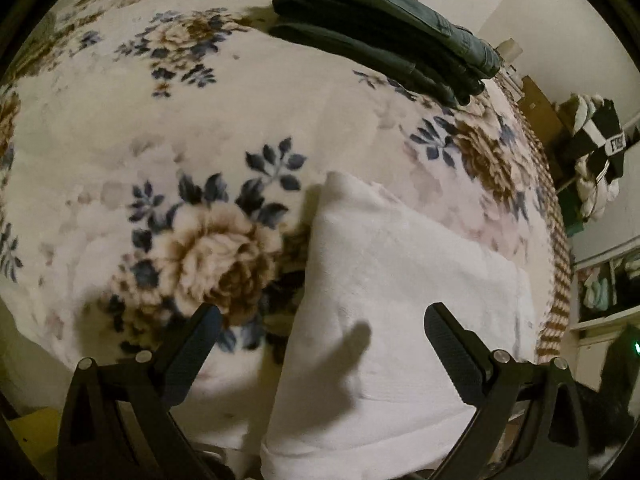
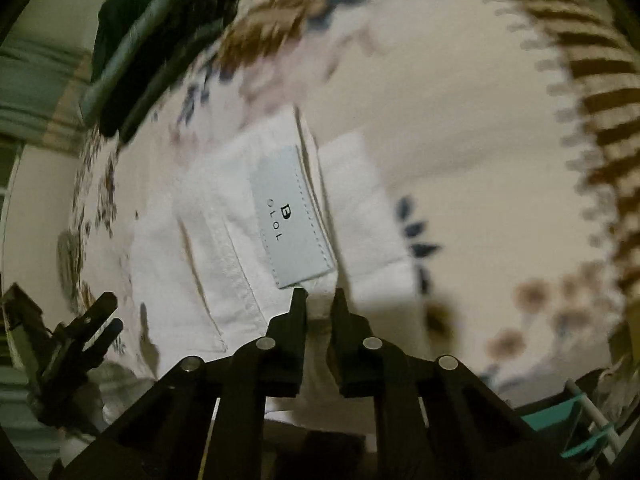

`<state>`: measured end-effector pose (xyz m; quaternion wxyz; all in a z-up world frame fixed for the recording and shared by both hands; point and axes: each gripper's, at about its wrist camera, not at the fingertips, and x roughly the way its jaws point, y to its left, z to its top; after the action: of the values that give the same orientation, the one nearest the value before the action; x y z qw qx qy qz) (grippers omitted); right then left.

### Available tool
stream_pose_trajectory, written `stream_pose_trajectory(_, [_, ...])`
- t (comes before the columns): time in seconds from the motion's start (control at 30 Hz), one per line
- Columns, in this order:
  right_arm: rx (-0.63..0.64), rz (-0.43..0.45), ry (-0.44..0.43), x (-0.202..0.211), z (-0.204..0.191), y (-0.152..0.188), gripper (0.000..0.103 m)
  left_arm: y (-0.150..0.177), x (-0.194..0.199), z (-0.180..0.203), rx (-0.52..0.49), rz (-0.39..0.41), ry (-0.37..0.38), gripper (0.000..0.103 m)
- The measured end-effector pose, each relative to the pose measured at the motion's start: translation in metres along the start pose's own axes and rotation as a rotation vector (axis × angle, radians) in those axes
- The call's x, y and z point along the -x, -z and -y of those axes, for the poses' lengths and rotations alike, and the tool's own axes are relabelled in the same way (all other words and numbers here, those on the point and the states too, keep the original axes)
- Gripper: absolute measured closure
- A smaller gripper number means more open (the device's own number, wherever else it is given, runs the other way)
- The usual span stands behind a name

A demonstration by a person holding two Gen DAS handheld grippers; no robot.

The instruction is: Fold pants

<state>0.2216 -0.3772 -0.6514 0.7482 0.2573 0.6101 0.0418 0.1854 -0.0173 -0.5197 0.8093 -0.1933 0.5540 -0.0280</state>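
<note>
My right gripper (image 2: 320, 300) pinches the white pants (image 2: 240, 240) at the stiffer waistband; left gripper (image 1: 320, 336) gapes; cloth's limp.

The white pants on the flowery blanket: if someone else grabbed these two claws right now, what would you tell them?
Left claw: open, holding nothing, hovering over the folded white pants.
Right claw: shut on the white pants at the waist edge, just below the grey brand label.
The pants lie on the floral blanket, already folded into a compact bundle. A stack of dark folded pants sits at the far side.
Left to do: probably finish or tidy the last fold, then release. Motion blur hides finer detail.
</note>
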Motion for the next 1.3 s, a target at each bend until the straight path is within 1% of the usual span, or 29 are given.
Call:
stream_pose_trajectory(0.07, [-0.016, 0.058, 0.046, 0.03, 0.012, 0.004, 0.091, -0.003, -0.006, 0.006, 0.005, -0.014, 0.024, 0.0])
stream_pose_trajectory(0.13, [-0.051, 0.088, 0.082, 0.047, 0.023, 0.006, 0.091, -0.007, -0.016, 0.016, 0.0, -0.038, 0.052, 0.0])
stream_pose_trajectory(0.2, [-0.074, 0.107, 0.143, 0.064, 0.046, 0.01, 0.091, -0.011, -0.027, 0.025, -0.011, -0.053, 0.067, 0.0])
stream_pose_trajectory(0.27, [-0.098, 0.075, 0.166, 0.06, 0.069, 0.01, 0.091, -0.017, -0.042, 0.035, -0.018, -0.075, 0.095, 0.0])
stream_pose_trajectory(0.33, [-0.107, -0.019, 0.12, 0.04, 0.085, 0.007, 0.09, -0.023, -0.061, 0.042, -0.027, -0.105, 0.105, 0.0])
stream_pose_trajectory(0.37, [-0.111, -0.057, 0.107, 0.031, 0.092, 0.002, 0.083, -0.026, -0.069, 0.043, -0.023, -0.123, 0.108, 0.0])
stream_pose_trajectory(0.43, [-0.116, -0.066, 0.068, 0.028, 0.099, -0.006, 0.08, -0.035, -0.083, 0.042, 0.004, -0.139, 0.139, 0.0])
stream_pose_trajectory(0.47, [-0.118, -0.04, 0.049, 0.029, 0.102, -0.012, 0.065, -0.039, -0.086, 0.041, 0.015, -0.13, 0.163, 0.001])
stream_pose_trajectory(0.5, [-0.123, -0.017, 0.026, 0.03, 0.105, -0.016, 0.054, -0.043, -0.087, 0.04, 0.024, -0.101, 0.219, 0.024])
stream_pose_trajectory(0.53, [-0.13, -0.006, -0.008, 0.027, 0.108, -0.022, 0.034, -0.048, -0.086, 0.039, 0.028, -0.072, 0.228, 0.061])
stream_pose_trajectory(0.57, [-0.15, -0.009, -0.039, 0.022, 0.112, -0.028, 0.028, -0.052, -0.09, 0.037, 0.024, -0.079, 0.209, 0.062])
stream_pose_trajectory(0.6, [-0.165, -0.017, -0.066, 0.015, 0.115, -0.033, 0.028, -0.053, -0.093, 0.035, 0.035, -0.088, 0.217, 0.064])
stream_pose_trajectory(0.67, [-0.211, -0.076, -0.127, -0.009, 0.119, -0.042, 0.029, -0.054, -0.096, 0.027, 0.056, -0.09, 0.221, 0.068])
stream_pose_trajectory(0.7, [-0.237, -0.088, -0.157, -0.016, 0.12, -0.044, 0.034, -0.054, -0.098, 0.026, 0.05, -0.095, 0.219, 0.069])
stream_pose_trajectory(0.73, [-0.253, -0.078, -0.166, -0.019, 0.121, -0.044, 0.069, -0.055, -0.099, 0.026, 0.038, -0.092, 0.219, 0.07])
stream_pose_trajectory(0.77, [-0.248, -0.076, -0.157, -0.02, 0.117, -0.044, 0.078, -0.056, -0.1, 0.026, 0.025, -0.093, 0.215, 0.071])
stream_pose_trajectory(0.8, [-0.234, -0.053, -0.134, -0.015, 0.115, -0.044, 0.083, -0.058, -0.102, 0.026, 0.012, -0.098, 0.214, 0.071])
stream_pose_trajectory(0.87, [-0.177, -0.021, -0.043, -0.007, 0.106, -0.045, 0.084, -0.062, -0.104, 0.023, 0.029, -0.115, 0.227, 0.071])
stream_pose_trajectory(0.9, [-0.161, -0.035, -0.032, -0.008, 0.103, -0.045, 0.084, -0.064, -0.102, 0.021, 0.055, -0.126, 0.251, 0.07])
stream_pose_trajectory(0.93, [-0.16, -0.062, -0.045, -0.012, 0.101, -0.045, 0.084, -0.064, -0.099, 0.018, 0.075, -0.13, 0.273, 0.069])
stream_pose_trajectory(0.97, [-0.175, -0.08, -0.064, -0.011, 0.102, -0.046, 0.08, -0.064, -0.093, 0.015, 0.096, -0.138, 0.292, 0.067])
stream_pose_trajectory(1.0, [-0.196, -0.095, -0.089, -0.011, 0.105, -0.047, 0.075, -0.063, -0.084, 0.014, 0.106, -0.146, 0.301, 0.056])
stream_pose_trajectory(1.03, [-0.219, -0.111, -0.113, -0.006, 0.11, -0.046, 0.061, -0.059, -0.07, 0.013, 0.107, -0.136, 0.314, 0.032])
stream_pose_trajectory(1.07, [-0.236, -0.104, -0.133, 0.004, 0.115, -0.042, 0.047, -0.055, -0.06, 0.013, 0.102, -0.125, 0.327, 0.017])
stream_pose_trajectory(1.1, [-0.246, -0.079, -0.147, 0.017, 0.119, -0.036, 0.041, -0.049, -0.05, 0.013, 0.096, -0.116, 0.344, 0.002])
stream_pose_trajectory(1.13, [-0.255, -0.059, -0.151, 0.029, 0.123, -0.027, 0.035, -0.042, -0.042, 0.012, 0.09, -0.108, 0.359, 0.002])
stream_pose_trajectory(1.2, [-0.296, -0.057, -0.167, 0.046, 0.134, -0.006, 0.034, -0.025, -0.033, 0.009, 0.087, -0.125, 0.356, 0.002])
stream_pose_trajectory(1.23, [-0.328, -0.064, -0.174, 0.048, 0.139, 0.007, 0.034, -0.014, -0.034, 0.007, 0.093, -0.14, 0.353, 0.002])
stream_pose_trajectory(1.3, [-0.4, -0.098, -0.225, 0.043, 0.146, 0.033, 0.034, 0.002, -0.042, 0.005, 0.115, -0.173, 0.352, 0.002])
